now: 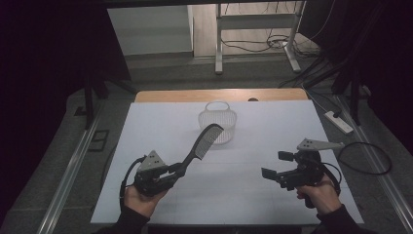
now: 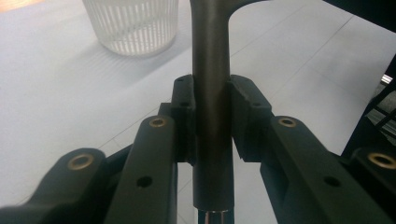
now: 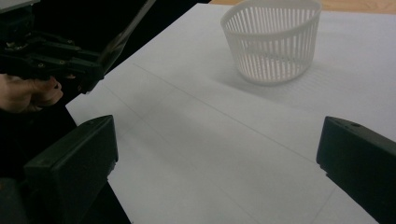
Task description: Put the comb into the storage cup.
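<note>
I count one comb [image 1: 202,142], its handle clamped in my left gripper [image 1: 171,171], one basket [image 1: 217,120] far off, and my right gripper [image 1: 273,165] gaping, holding nothing.

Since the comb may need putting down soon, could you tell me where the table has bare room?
The white table is bare left of the basket, right of it to the edge, and between the left gripper and right gripper. Only the middle is crowded, where the comb reaches toward the basket.
</note>
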A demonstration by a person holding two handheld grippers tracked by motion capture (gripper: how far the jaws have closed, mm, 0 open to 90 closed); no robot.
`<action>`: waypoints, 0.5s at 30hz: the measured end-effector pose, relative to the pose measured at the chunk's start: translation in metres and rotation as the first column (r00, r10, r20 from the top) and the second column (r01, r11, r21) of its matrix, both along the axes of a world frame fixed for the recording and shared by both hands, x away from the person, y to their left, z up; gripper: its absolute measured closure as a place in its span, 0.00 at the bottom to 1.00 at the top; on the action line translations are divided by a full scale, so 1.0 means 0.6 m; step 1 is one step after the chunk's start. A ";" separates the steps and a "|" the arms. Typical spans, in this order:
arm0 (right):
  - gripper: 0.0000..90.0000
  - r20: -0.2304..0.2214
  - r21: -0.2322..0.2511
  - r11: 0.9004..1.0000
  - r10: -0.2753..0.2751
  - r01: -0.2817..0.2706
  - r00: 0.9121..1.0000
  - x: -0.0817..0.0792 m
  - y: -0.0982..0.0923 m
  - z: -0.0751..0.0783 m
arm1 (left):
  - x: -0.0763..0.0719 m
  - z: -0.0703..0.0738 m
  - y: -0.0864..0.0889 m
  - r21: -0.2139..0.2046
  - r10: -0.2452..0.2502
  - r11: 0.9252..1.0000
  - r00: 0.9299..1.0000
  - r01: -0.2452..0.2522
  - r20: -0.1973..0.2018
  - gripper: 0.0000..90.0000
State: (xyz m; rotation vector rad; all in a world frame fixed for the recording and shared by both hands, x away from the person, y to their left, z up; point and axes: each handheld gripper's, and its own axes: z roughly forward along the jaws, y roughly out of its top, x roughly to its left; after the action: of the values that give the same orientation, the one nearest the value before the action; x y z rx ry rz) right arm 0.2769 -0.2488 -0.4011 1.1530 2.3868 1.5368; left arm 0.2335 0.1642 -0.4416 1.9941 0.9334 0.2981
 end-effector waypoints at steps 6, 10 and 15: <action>0.00 0.003 -0.001 1.000 0.021 -0.021 1.000 0.010 0.021 0.006 | 0.002 0.000 -0.007 0.000 -0.011 1.000 1.000 0.011 0.011 0.81; 0.00 -0.006 0.024 0.999 0.045 -0.045 0.999 0.018 0.035 0.009 | 0.003 0.000 -0.012 0.006 -0.019 1.000 1.000 0.019 0.019 0.81; 0.00 -0.009 0.041 0.996 0.076 -0.076 0.997 0.028 0.055 0.011 | 0.003 -0.001 -0.018 0.013 -0.026 1.000 0.999 0.026 0.027 0.81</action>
State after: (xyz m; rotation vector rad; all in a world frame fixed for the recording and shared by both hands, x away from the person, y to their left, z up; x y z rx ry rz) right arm 0.2938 -0.2158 -0.3945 1.0931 2.4442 1.6132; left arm 0.2353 0.1532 -0.4424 2.0077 0.8898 0.3162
